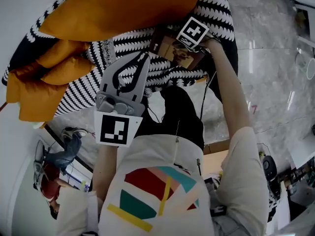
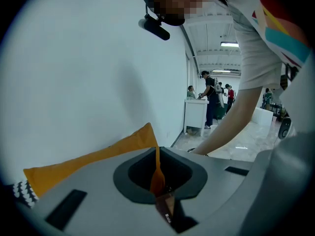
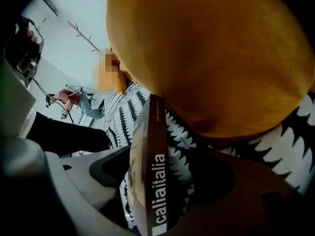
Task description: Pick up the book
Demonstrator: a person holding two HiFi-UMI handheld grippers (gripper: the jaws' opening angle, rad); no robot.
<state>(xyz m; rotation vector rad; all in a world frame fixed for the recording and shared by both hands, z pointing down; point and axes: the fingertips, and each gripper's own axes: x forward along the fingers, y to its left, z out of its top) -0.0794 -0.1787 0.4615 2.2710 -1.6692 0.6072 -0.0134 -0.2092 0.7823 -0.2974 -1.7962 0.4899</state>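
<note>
The book (image 1: 173,51), with a brown cover and a dark spine with white lettering (image 3: 158,191), is held on edge over the black-and-white patterned sofa cover (image 1: 162,70). My right gripper (image 1: 191,42) is shut on it, one jaw on each side of the book in the right gripper view (image 3: 157,195). A big orange cushion (image 3: 211,58) presses close above the book. My left gripper (image 1: 143,58) hangs over the sofa's front, jaws together and holding nothing. Only a thin slit between them shows in the left gripper view (image 2: 158,183).
Orange cushions (image 1: 123,4) lie across the sofa, more at the left (image 1: 44,77). Grey marble floor (image 1: 275,73) is on the right. Another person (image 1: 54,171) crouches at lower left. People stand by a white cabinet (image 2: 197,114) far off.
</note>
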